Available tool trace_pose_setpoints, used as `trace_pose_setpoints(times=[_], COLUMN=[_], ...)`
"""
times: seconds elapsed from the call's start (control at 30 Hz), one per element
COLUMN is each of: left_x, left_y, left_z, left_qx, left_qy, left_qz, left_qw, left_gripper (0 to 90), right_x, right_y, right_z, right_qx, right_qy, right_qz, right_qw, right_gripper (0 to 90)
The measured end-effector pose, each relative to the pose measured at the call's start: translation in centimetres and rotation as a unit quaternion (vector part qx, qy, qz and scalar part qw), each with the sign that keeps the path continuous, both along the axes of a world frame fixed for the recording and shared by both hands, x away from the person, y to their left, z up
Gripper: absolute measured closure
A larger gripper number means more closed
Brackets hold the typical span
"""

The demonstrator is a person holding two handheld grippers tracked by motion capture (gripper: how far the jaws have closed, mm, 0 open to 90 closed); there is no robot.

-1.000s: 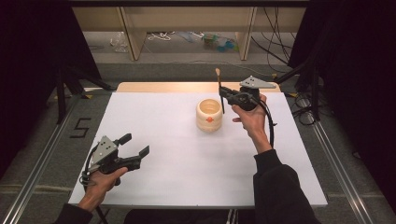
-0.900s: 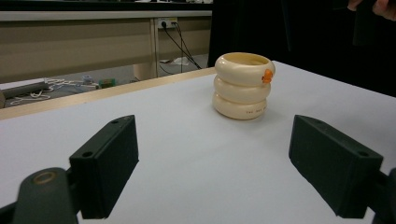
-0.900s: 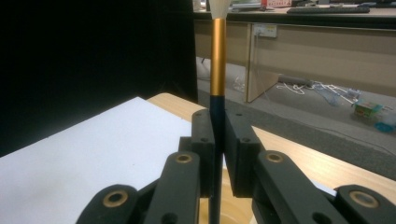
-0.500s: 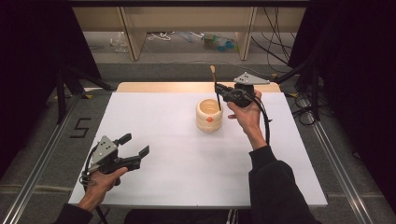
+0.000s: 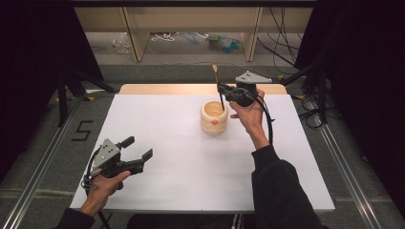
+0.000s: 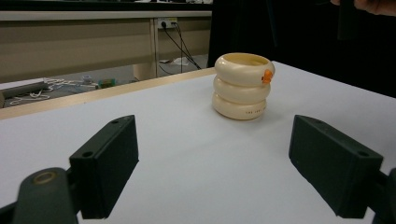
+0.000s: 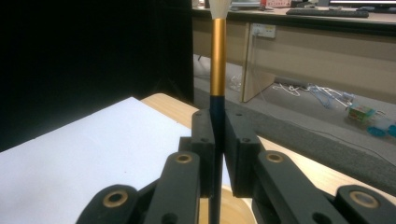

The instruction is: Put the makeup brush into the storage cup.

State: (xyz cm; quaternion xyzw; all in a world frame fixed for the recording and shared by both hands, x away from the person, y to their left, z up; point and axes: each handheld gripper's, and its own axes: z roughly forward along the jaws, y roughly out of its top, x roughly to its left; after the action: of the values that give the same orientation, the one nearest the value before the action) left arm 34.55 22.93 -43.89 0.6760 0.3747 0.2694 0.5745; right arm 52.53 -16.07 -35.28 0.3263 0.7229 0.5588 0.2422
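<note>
A cream holder [image 5: 213,117] made of three stacked rings, with an orange mark on its side, stands at the table's middle back. My right gripper [image 5: 222,88] is shut on a thin brush [image 5: 219,90] and holds it upright right over the holder; the dark lower end reaches the holder's mouth. In the right gripper view the brush [image 7: 217,56] shows a gold ferrule and white bristles above the gripper [image 7: 218,140], and the holder's rim [image 7: 233,210] lies just below. My left gripper [image 5: 138,152] rests open near the front left, pointing at the holder [image 6: 243,86]; nothing is between the jaws [image 6: 219,163].
A white sheet [image 5: 167,143] covers the table, with a wooden strip [image 5: 157,89] along the back edge. Behind the table are wooden shelf legs, cables and small clutter on the floor. A "5" mark [image 5: 82,130] is on the floor at left. Metal rails run along both sides.
My right hand has carried the brush a little to the left, from beside the holder's right edge to over its mouth. The left hand has not moved.
</note>
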Motion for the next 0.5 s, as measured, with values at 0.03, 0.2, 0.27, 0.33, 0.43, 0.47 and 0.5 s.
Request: trace_pose_setpoints(times=[0.03,0.2,0.27,0.33,0.43,0.47,0.5], left_x=[0.0,0.0,0.0,0.0,0.0,0.0,0.0], left_y=[0.0,0.0,0.0,0.0,0.0,0.0,0.0], left_z=[0.0,0.0,0.0,0.0,0.0,0.0,0.0], left_qx=[0.000,0.000,0.000,0.000,-0.001,0.000,0.000], left_qy=[0.000,0.000,0.000,0.000,0.000,0.000,0.000], left_qz=[0.000,0.000,0.000,0.000,0.000,0.000,0.000], left_qw=[1.0000,1.0000,1.0000,1.0000,1.0000,1.0000,1.0000], left_gripper=[15.5,15.5,15.5,15.5,15.5,15.5,15.5], right_x=[0.0,0.4,0.6,0.7,0.8,0.9,1.0], right_y=[0.0,0.2,0.2,0.3,0.6,0.6,0.7], right_z=[-0.1,-0.4,-0.5,-0.6,-0.7,-0.8,-0.9], right_qx=[0.003,0.003,0.001,0.006,0.010,0.010,0.007], right_qy=[0.010,0.013,0.005,0.009,0.011,0.011,0.009], right_qz=[0.001,0.000,-0.003,-0.002,-0.003,-0.005,-0.005], right_qw=[0.9999,0.9999,1.0000,0.9999,0.9999,0.9999,0.9999], right_gripper=[83.2,83.2,83.1,83.2,83.2,83.1,83.1])
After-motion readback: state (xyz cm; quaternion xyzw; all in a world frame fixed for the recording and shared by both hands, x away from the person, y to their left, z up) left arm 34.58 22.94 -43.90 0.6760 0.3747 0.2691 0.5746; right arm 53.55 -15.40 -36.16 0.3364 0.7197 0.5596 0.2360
